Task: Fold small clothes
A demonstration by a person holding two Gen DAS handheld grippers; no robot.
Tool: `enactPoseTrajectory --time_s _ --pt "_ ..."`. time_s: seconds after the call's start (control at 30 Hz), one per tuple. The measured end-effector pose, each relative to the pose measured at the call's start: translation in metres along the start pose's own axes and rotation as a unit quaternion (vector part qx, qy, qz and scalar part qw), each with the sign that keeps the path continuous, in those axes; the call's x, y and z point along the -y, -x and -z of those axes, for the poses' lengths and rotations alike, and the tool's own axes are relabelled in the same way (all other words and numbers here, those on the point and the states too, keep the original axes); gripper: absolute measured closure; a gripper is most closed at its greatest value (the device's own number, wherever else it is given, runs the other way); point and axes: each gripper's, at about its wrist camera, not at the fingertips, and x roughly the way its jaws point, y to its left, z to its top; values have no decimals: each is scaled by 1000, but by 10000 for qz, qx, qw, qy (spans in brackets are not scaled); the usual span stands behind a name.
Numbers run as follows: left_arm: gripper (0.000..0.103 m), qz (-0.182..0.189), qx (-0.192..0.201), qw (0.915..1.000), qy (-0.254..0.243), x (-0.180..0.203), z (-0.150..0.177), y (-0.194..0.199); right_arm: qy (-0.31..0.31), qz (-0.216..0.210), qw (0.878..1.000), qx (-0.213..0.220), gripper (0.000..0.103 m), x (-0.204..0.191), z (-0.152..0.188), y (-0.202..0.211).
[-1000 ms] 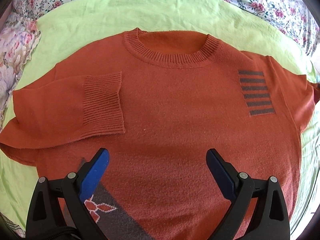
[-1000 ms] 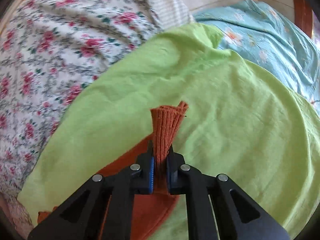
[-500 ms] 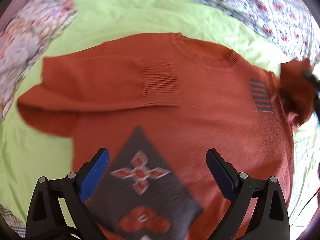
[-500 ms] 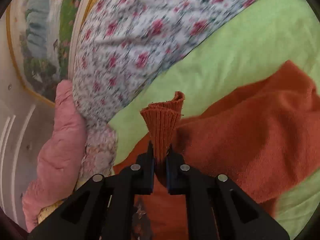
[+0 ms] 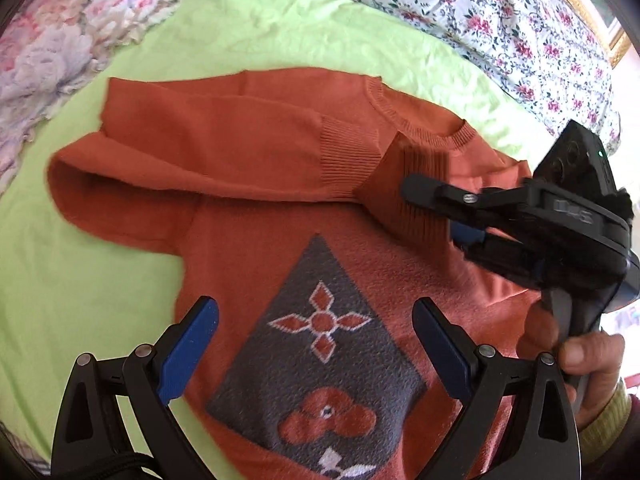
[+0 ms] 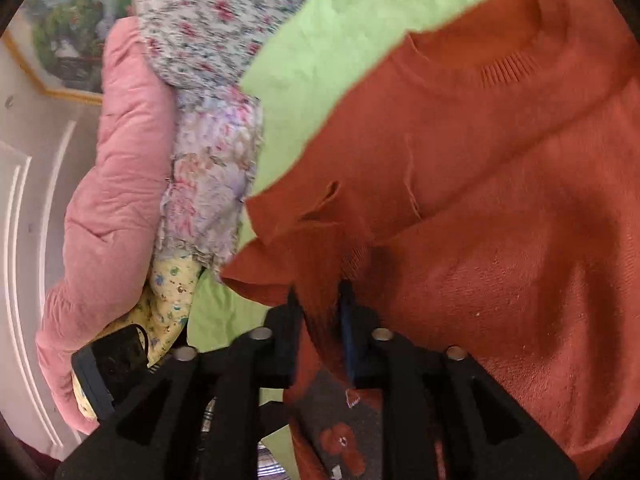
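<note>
Sweater [image 5: 312, 216]: spread flat on the green sheet [image 5: 100, 280], one sleeve folded across its chest.
Right gripper [image 5: 430, 210]: clamped on the other sleeve's ribbed cuff [image 5: 416, 200], above the sweater's chest.
Left gripper [image 5: 316, 344]: jaws apart, held over the grey patch [image 5: 320, 360].
Right wrist view only: pink cushion [image 6: 112, 184] beyond the sweater.

A lime-green sheet [image 5: 280, 28] covers the bed, bordered by a floral quilt [image 5: 500, 12], with a pink padded cushion [image 6: 120, 184] and a framed picture [image 6: 60, 36] beyond.

Rust-orange sweater [image 5: 248, 152] flat on bed, sleeves folded across.
</note>
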Motion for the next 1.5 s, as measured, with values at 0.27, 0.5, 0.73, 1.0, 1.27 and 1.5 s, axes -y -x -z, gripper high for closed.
enactPoseTrajectory --time_s 0.27,0.5,0.73,1.0,1.27,1.5 --pt "5 176 -433 9988 150 12 -20 -54 -144 44 9976 678 48 21 4 71" --pt "50 123 -255 9996 -3 20 -31 -75 -338 457 9897 1314 48 43 11 136" --pt "97 416 348 9978 -386 23 -41 -33 -459 994 9779 1781 48 60 11 177" --pt "97 128 272 9987 -406 2 -44 -39 -73 2272 9502 2129 48 76 -15 213" --pt "97 58 103 9996 -256 -7 -36 -44 384 3408 9279 1460 48 102 -72 184" --pt "96 175 138 9990 -398 11 -38 -45 486 3545 9248 1292 92 114 -88 184"
